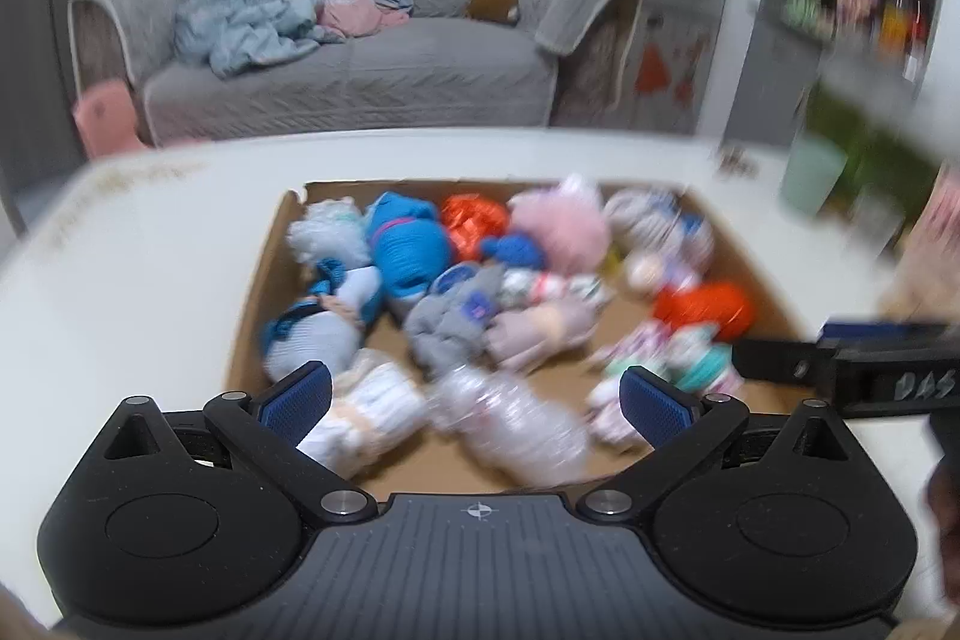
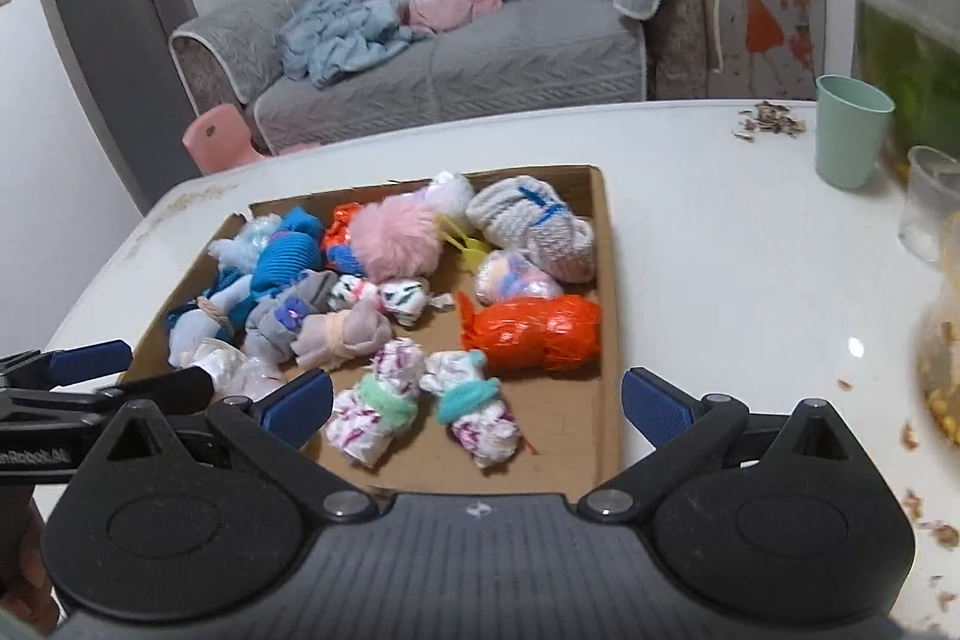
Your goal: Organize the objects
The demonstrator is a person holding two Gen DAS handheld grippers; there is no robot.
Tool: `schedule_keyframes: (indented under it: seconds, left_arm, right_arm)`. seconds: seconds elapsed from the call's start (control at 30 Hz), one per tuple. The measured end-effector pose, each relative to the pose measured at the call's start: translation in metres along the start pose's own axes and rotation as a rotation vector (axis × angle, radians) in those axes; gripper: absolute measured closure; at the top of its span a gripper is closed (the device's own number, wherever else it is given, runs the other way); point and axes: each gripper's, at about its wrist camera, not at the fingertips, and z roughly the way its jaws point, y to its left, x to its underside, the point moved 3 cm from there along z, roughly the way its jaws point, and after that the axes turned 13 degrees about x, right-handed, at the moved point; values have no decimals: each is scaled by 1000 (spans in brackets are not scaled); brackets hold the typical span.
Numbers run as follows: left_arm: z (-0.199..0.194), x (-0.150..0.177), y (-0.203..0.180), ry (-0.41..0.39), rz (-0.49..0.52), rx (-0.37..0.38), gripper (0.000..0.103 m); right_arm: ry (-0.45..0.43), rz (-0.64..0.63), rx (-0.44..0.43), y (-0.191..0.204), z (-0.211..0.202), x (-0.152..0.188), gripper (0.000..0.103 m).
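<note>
Step in hand: by my reading, choosing the next bundle to lift from the box (image 2: 606, 280); nothing is gripped yet.
Right tool (image 2: 477, 406): spread to its widest, nothing between the pads, hanging over the box's near edge.
Left tool (image 1: 477, 400): spread wide too, empty, over the near left part of the box; its view is smeared, so fine detail there is unsure.
Best target: the two white-and-pink rolls with teal bands (image 2: 420, 403) lie just ahead of the right tool, a little apart from the pile.
How to do it well: drop the pads either side of one roll only, across its banded waist, and close until the cloth gives; keep clear of the box wall on the right.
Risk: the rolls lie near each other, so a wide approach may catch both.
Box: shallow brown cardboard, open top, on the white bench (image 2: 720, 244).
Contents: soft rolled bundles, crowded at the far left, looser near the front; an orange one (image 2: 534, 331), a pink fluffy one (image 2: 393, 238), a blue ribbed one (image 2: 285, 253), a grey-white one (image 2: 534, 226).
Handling: soft, light, likely to squash and roll.
</note>
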Motion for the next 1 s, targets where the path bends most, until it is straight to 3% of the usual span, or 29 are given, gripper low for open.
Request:
schedule_keyframes:
  seconds: [0.17, 0.8, 1.0]
  left_arm:
    - [9, 8, -21, 48, 177, -151, 0]
    - [2, 7, -13, 40, 89, -1, 0]
    - [-1, 5, -9, 19, 85, -34, 0]
  right_arm:
    - [-45, -94, 49, 12, -3, 9, 1]
    - [-118, -77, 41, 7, -9, 6, 1]
    - [-119, -63, 28, 7, -8, 5, 1]
